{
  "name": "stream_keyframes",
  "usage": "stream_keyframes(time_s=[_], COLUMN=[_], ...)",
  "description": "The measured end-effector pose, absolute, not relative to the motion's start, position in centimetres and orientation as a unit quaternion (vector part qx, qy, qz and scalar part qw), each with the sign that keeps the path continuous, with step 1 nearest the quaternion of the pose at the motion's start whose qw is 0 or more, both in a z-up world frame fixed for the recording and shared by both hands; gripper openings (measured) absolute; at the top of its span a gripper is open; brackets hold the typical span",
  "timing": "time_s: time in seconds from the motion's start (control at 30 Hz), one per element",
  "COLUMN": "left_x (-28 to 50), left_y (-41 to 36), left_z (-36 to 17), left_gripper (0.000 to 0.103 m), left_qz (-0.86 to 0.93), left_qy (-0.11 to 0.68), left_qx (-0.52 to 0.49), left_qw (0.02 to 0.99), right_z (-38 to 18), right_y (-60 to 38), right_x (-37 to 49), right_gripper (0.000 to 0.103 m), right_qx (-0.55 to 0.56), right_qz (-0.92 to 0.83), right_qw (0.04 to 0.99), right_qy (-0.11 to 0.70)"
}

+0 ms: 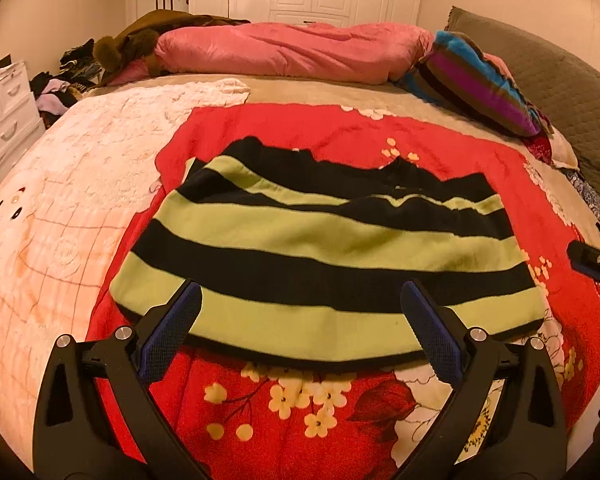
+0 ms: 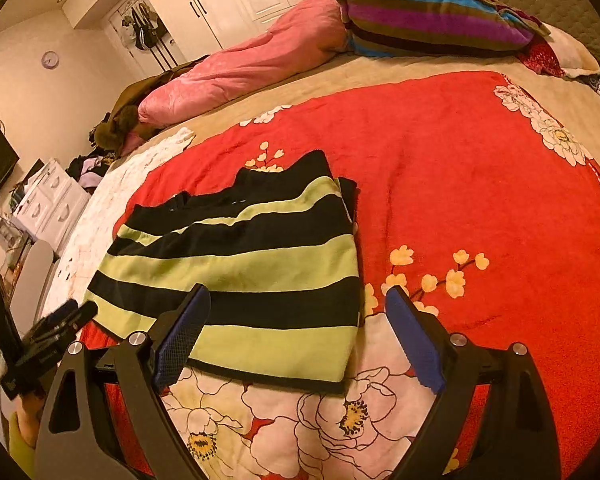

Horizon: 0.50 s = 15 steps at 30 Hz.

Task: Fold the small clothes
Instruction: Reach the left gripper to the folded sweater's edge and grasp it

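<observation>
You are holding the left gripper (image 1: 300,312) over the near hem of the striped garment (image 1: 320,256), its two blue-padded fingers (image 1: 172,332) standing wide apart with nothing between them; they are framing the lower centre of the left wrist view without pressing on the cloth. The garment, banded in green and black, is lying flat on the red floral blanket (image 1: 340,132), filling the middle of that frame, with its upper part folded down so that black edges are showing along the top. In the right wrist view the same garment (image 2: 252,264) is sitting left of centre, and the right gripper (image 2: 298,312) is hanging above its lower right corner, jaws spread wide and empty; one blue pad (image 2: 182,336) is overlapping the bottom green stripe in the picture while the other is lying over the white flowers of the blanket (image 2: 460,152). At the lower left edge of that view your other gripper is showing, dark and blurred. At the right edge of the left wrist view a dark tip of the right gripper is peeking in. Across the top of both frames a pink quilt (image 1: 284,52) is lying rolled along the far side of the bed, with a striped pillow (image 1: 476,84) beside it at the upper right.
</observation>
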<state>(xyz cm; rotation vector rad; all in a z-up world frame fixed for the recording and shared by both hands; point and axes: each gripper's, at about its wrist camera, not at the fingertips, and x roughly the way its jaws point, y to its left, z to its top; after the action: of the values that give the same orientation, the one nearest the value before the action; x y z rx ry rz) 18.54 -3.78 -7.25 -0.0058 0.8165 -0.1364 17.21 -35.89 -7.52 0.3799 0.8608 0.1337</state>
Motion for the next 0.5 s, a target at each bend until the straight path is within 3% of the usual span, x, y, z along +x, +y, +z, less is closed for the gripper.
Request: stream_keyframes(time_s=[0.5], left_x=[18.3], left_y=[-0.5], left_z=[-8.8], left_gripper=[0.094], left_qz=[-0.032], left_qy=[0.419], left_qx=[-0.044], left_qw=[0.906], right_z=[-5.5], right_y=[-29.4], right_x=[21.0], right_gripper=[0.088], right_qx=[0.144], right_qz=[0.127], right_qw=[0.886], right_qy=[0.423])
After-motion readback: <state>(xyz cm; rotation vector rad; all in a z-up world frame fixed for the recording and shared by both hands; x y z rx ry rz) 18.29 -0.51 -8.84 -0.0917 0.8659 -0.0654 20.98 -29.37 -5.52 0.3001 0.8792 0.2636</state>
